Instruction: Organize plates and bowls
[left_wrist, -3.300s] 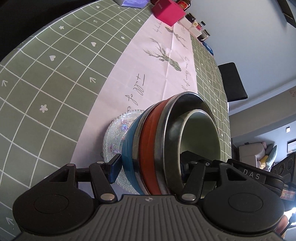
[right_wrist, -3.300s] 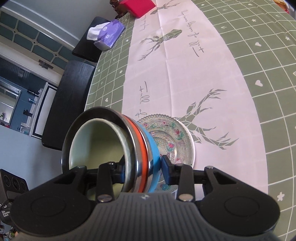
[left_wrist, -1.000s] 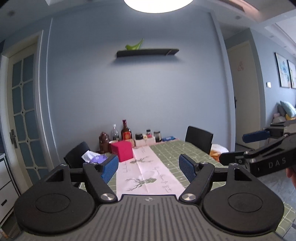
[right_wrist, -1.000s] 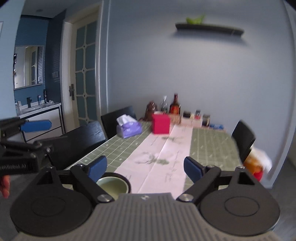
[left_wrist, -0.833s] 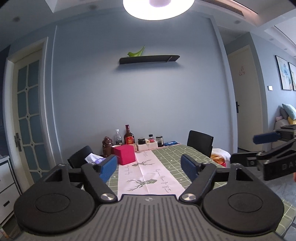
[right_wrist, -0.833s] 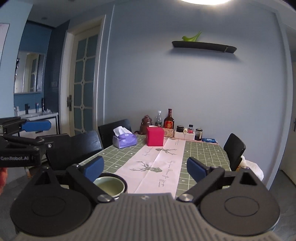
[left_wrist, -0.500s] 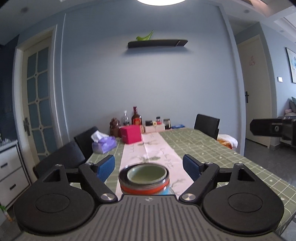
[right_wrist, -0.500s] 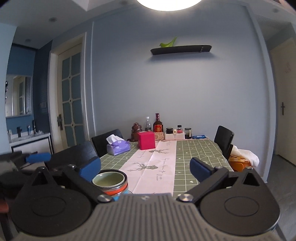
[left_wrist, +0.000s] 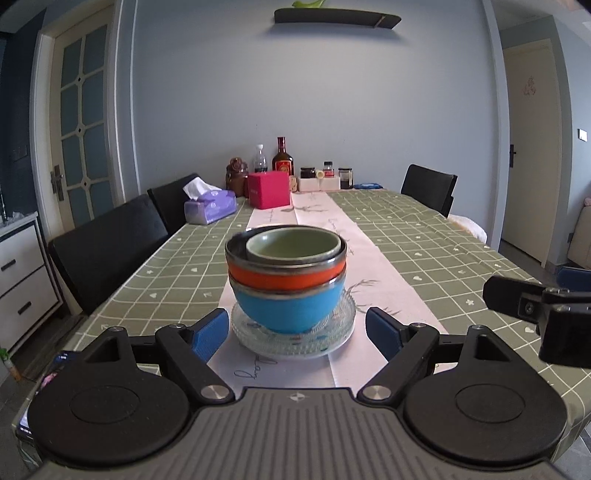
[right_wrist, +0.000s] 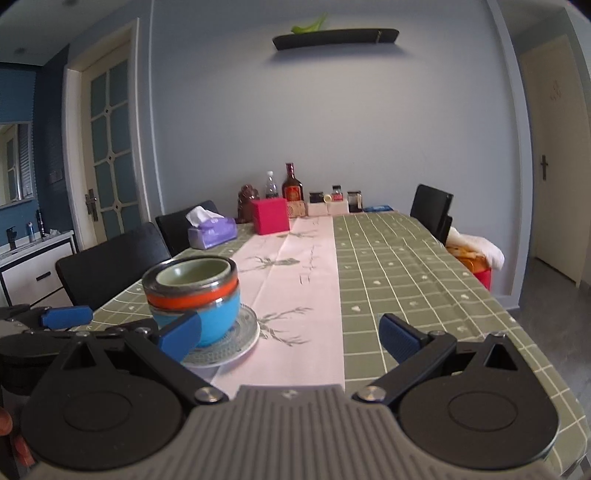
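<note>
A stack of bowls (left_wrist: 287, 280) stands upright on a clear glass plate (left_wrist: 293, 338) near the table's front end: a blue bowl at the bottom, an orange one above it, a small green bowl (left_wrist: 293, 243) on top. My left gripper (left_wrist: 297, 332) is open, its blue pads wide on either side of the plate without touching. In the right wrist view the stack (right_wrist: 192, 295) and the glass plate (right_wrist: 236, 343) lie left of centre. My right gripper (right_wrist: 291, 336) is open with nothing between its pads, to the right of the stack.
A pink runner (left_wrist: 321, 218) crosses the green checked tablecloth (left_wrist: 424, 240). At the far end are a pink box (left_wrist: 269, 189), a purple tissue box (left_wrist: 209, 207), bottles and jars. Black chairs (left_wrist: 107, 254) line the left side, another chair (left_wrist: 428, 186) far right. The right gripper (left_wrist: 543, 314) shows at the right edge.
Both grippers have sunk and tilted down from facing the wall to the table. The bowl stack has come into view between the left pads. Both pairs of pads stand a little wider.
</note>
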